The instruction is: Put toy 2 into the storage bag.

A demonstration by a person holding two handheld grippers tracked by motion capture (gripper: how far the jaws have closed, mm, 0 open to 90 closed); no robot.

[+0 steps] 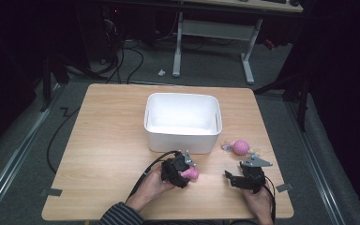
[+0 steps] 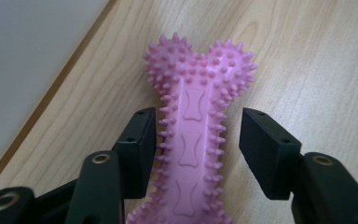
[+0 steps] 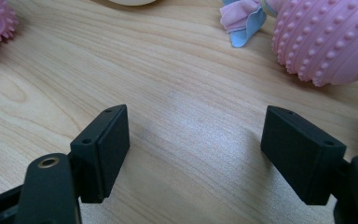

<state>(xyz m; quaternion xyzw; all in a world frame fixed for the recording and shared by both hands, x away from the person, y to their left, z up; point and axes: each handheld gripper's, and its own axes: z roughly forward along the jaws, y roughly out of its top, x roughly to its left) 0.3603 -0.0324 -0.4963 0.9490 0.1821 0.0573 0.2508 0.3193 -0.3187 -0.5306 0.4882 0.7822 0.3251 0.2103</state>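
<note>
While our left tongs (image 2: 193, 149) straddle the pink spiky bone toy (image 2: 193, 140) on the counter (image 2: 307, 56), half open with one pad at the spikes and the other just clear, its long axis runs straight between the jaws. It lies just before the white bin (image 1: 183, 133). Our right tongs (image 3: 196, 149) stand wide and empty, farther off.

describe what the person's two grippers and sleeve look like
Both grippers, left gripper and right gripper, are black, each with two blocky rectangular jaws showing small screw holes and brass-coloured pivot rings. A grey three-cornered plate tops each. A black cable trails from the left one. The left forearm wears a dark striped sleeve.
</note>
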